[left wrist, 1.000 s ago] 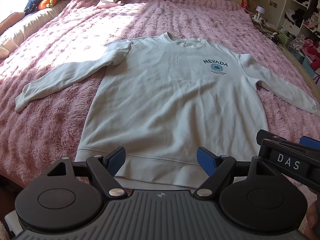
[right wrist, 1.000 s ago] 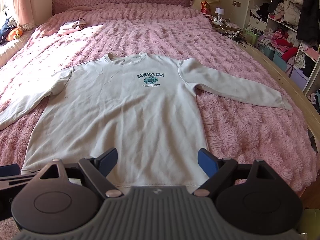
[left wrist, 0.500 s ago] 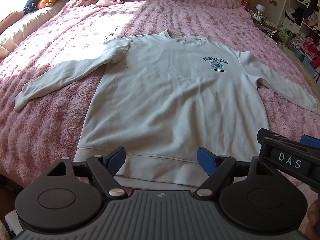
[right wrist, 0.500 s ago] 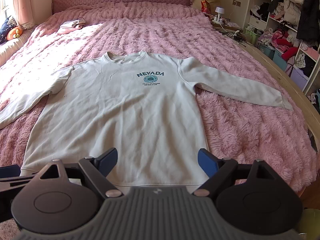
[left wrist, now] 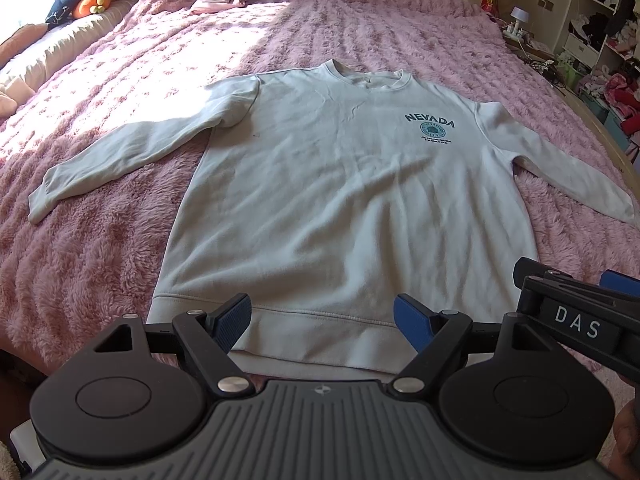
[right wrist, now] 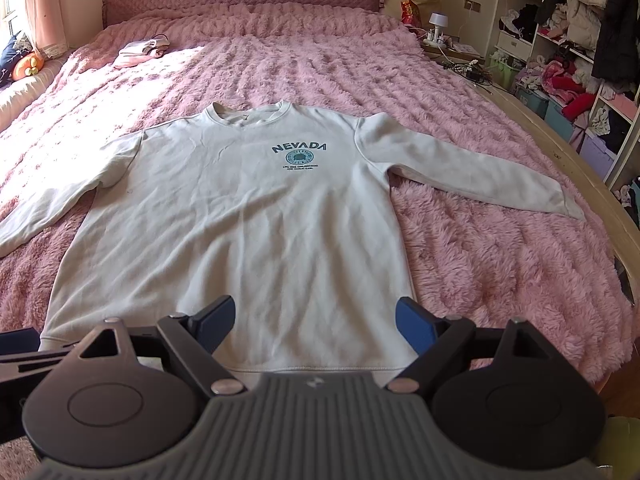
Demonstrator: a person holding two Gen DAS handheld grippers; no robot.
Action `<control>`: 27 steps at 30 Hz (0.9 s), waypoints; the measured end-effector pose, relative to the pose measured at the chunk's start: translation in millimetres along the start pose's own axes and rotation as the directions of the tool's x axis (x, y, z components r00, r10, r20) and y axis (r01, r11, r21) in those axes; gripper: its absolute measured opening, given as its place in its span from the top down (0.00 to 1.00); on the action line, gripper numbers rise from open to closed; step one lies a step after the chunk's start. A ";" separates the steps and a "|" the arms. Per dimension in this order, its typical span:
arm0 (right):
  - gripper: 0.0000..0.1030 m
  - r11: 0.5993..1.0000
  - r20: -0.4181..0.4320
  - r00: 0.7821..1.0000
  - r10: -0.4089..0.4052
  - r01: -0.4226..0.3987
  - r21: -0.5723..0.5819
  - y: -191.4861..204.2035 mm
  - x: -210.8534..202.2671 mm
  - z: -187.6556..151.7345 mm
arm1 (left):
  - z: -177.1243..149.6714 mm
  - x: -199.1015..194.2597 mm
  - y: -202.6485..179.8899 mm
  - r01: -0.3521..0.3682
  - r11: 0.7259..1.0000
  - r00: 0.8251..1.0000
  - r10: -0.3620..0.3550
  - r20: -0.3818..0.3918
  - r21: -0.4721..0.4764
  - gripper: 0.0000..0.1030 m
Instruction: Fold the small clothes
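Observation:
A pale grey long-sleeved sweatshirt (left wrist: 344,200) with a teal "NEVADA" print lies flat, front up, on a pink fluffy bed, both sleeves spread out to the sides. It also shows in the right wrist view (right wrist: 248,216). My left gripper (left wrist: 322,318) is open and empty, hovering over the bottom hem. My right gripper (right wrist: 314,320) is open and empty, over the hem's right part. The right gripper's body (left wrist: 580,320) shows at the right edge of the left wrist view.
The pink bedspread (right wrist: 500,264) reaches to a wooden bed edge (right wrist: 560,152) on the right. A small folded pink garment (right wrist: 140,50) lies near the headboard. Cushions (left wrist: 80,0) line the left side. Cluttered shelves (right wrist: 580,40) stand at the right.
The left wrist view has shifted slightly, so the sweatshirt sits a little further right and lower. Both grippers stay open and the sweatshirt has not moved.

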State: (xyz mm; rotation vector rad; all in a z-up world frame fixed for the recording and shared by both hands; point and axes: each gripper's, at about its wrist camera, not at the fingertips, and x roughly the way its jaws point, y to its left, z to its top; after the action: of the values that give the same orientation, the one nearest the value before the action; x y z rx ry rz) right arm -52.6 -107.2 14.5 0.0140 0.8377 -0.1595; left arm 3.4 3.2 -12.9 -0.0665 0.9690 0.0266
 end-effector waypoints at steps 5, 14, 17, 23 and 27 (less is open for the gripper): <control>0.19 1.000 0.001 1.000 -0.001 0.001 0.000 0.2 0.2 0.2 | 0.1 0.0 0.1 0.000 1.000 1.000 0.000 0.000 0.000 0.08; 0.19 1.000 -0.008 1.000 -0.001 0.001 0.001 -0.4 2.8 0.2 | 0.5 0.4 -1.3 -0.002 1.000 1.000 0.002 -0.005 0.001 0.08; 0.19 1.000 -0.007 1.000 -0.002 0.002 0.001 -0.1 3.2 0.5 | 0.2 0.5 -1.1 -0.002 1.000 1.000 0.002 -0.004 0.001 0.08; 0.19 1.000 -0.017 1.000 0.000 0.000 0.004 1.3 6.3 1.3 | 1.5 2.6 -1.6 -0.006 1.000 1.000 0.006 -0.009 0.007 0.08; 0.19 1.000 -0.021 1.000 0.010 -0.009 0.010 0.6 10.6 3.0 | 2.0 4.0 -0.5 -0.002 1.000 1.000 0.002 -0.004 0.009 0.08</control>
State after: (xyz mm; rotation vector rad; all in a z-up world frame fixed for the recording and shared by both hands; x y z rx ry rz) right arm -43.3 -108.3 8.7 0.0288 0.8577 -0.1547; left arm 7.3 2.8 -15.0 -0.0576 0.9735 0.0241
